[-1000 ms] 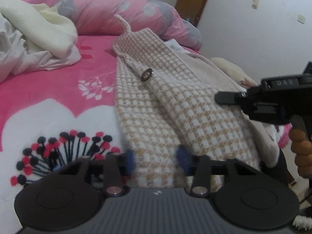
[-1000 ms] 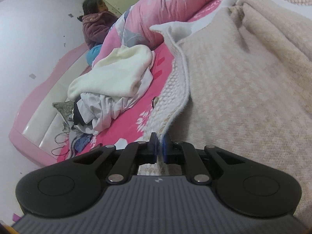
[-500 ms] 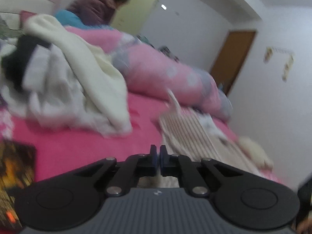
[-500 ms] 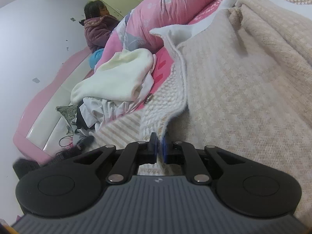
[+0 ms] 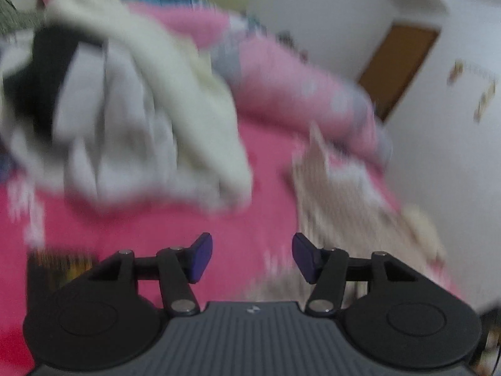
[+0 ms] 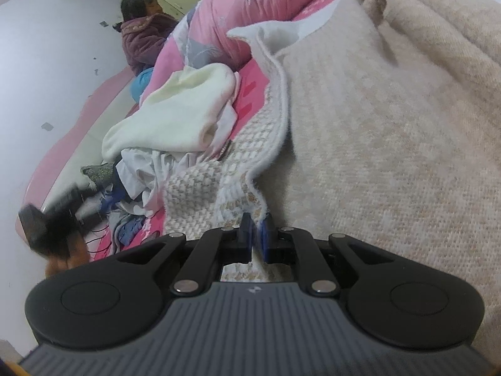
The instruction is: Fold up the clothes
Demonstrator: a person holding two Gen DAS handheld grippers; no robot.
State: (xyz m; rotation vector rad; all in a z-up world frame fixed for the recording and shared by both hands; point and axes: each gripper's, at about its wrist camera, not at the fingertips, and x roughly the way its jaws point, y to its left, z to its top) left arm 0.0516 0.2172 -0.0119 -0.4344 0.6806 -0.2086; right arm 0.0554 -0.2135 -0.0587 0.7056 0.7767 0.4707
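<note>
- Pink bedding fills the room's bed, with a heap of loose laundry beside a rolled pink quilt and a person sitting at the far end.
- Checked beige jacket lies spread over the bed's near side; the right gripper is clenched on its white-trimmed edge.
- Risk: that pinch takes only the trim, so a hard pull could slip it free or drag the whole jacket askew.
- Left gripper hangs released over the pink bedding, holding nothing; its view is smeared.
- Swinging fast, it could snag the laundry.
</note>
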